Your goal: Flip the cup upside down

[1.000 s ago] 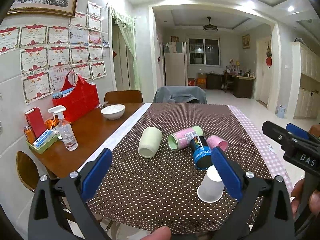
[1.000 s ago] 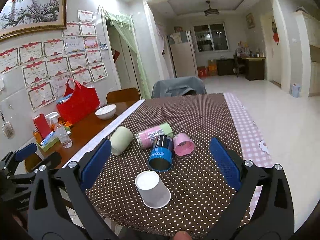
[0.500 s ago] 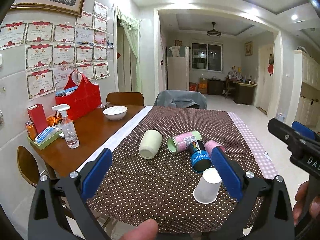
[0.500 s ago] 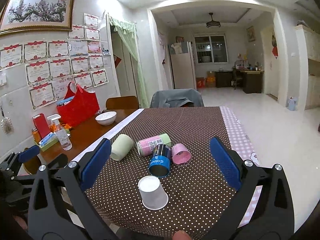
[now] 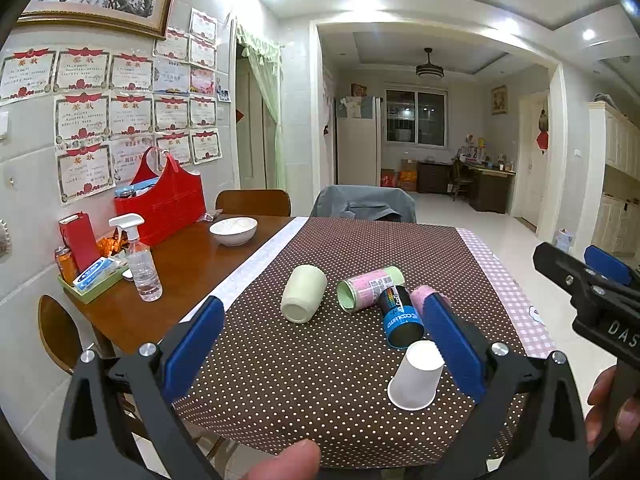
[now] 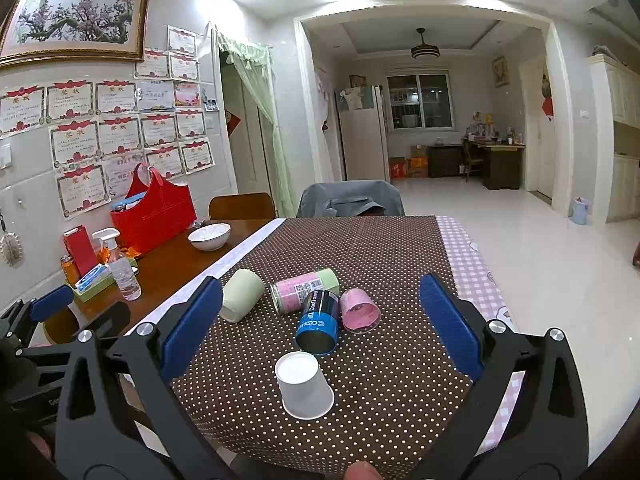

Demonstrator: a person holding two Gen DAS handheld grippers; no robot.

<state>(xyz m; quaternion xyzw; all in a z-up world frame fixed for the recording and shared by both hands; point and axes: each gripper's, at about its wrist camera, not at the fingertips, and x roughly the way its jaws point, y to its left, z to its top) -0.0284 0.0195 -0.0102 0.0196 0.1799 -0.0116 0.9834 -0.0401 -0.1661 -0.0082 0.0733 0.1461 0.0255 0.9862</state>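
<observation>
Cup (image 6: 305,385) stands mouth-down near the desk (image 6: 380,248) front edge, beside the lying cans. Both claws, left (image 5: 320,350) and right (image 6: 316,328), have drawn back from the desk since a second ago, jaws apart and empty; the flip looks finished

White cup (image 5: 416,376) stands inverted on dotted cloth (image 5: 320,380); left gripper (image 5: 320,340) open, empty, held back.

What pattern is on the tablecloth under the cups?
Small white dots on the brown cloth tablecloth, clearest in the right wrist view.
</observation>
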